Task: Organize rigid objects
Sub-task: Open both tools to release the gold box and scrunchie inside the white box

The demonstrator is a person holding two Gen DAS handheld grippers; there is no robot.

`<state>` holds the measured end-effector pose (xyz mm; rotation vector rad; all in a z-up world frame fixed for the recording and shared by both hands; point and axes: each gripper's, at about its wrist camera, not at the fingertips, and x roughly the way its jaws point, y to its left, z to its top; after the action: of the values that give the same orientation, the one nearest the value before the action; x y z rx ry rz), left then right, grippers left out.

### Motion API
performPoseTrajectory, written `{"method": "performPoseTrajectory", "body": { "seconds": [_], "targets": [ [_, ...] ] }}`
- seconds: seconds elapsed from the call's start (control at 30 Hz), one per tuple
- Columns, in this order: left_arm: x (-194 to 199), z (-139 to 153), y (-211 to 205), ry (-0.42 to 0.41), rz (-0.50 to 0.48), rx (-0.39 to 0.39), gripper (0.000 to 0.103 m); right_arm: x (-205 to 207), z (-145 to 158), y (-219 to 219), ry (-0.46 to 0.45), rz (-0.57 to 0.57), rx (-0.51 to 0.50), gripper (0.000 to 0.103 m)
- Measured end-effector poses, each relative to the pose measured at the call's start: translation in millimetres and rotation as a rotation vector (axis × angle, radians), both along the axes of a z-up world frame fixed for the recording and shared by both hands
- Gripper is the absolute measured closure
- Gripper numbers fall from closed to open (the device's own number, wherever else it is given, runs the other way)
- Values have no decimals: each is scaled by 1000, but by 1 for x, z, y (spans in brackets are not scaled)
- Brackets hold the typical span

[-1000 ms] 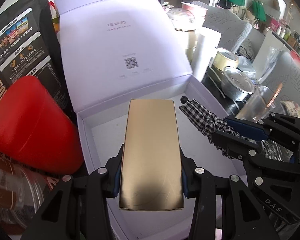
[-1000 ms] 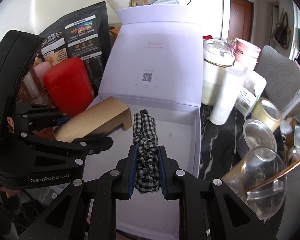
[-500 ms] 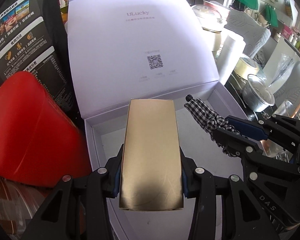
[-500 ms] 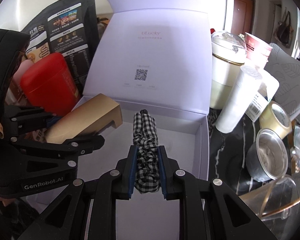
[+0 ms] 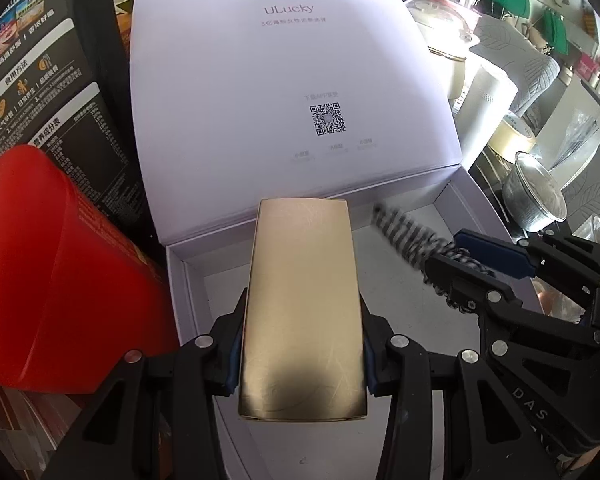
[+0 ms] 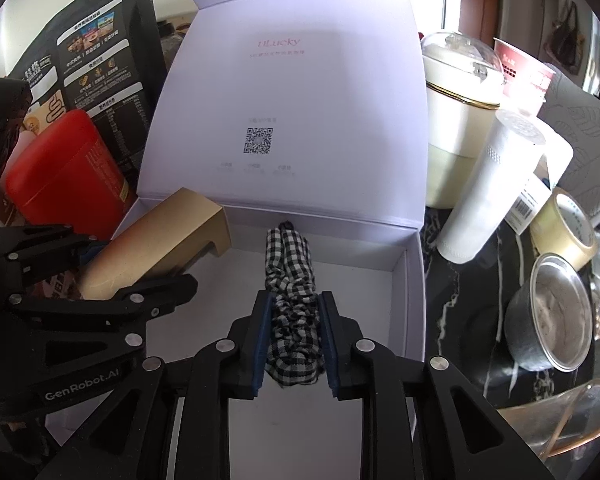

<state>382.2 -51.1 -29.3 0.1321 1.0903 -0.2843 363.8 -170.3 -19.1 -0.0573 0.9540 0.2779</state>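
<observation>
My left gripper (image 5: 303,340) is shut on a long gold box (image 5: 304,300), which tilts down over the left half of an open white gift box (image 5: 176,280). The gift box's lid (image 5: 280,60) stands upright behind it. My right gripper (image 6: 293,320) has a black-and-white checked scrunchie (image 6: 290,264) between its blue pads. The jaws are opening, and the cloth still fills the gap and touches both pads. The scrunchie hangs over the right half of the white gift box (image 6: 414,300). In the right wrist view the gold box (image 6: 160,240) sits just left of the scrunchie.
A red canister (image 5: 60,280) and a black printed pouch (image 5: 32,80) crowd the gift box's left side. On its right stand a cream lidded pot (image 6: 456,120), a frosted tumbler (image 6: 488,200), a tape roll (image 6: 564,228), a metal bowl (image 6: 548,312) and a glass bowl (image 6: 560,420).
Both grippers have moved forward and down toward the open gift box, which now looms larger. The right jaws have parted slightly around the scrunchie. The gold box stays clamped.
</observation>
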Motion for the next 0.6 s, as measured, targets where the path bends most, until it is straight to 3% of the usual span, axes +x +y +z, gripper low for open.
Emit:
{"method": "performPoseTrajectory", "body": {
  "seconds": [0.17,0.33,0.6],
  "targets": [
    [3,-1,0,25,-4,-9,58,-1,2,-6,8,-36,6,58],
    [-4,11,0,-20,15,7,56,-7,6,-11,8,-46,17,51],
    [-16,30,4,-52,40,22,56,-21,22,-15,-11,-49,31,51]
  ]
}}
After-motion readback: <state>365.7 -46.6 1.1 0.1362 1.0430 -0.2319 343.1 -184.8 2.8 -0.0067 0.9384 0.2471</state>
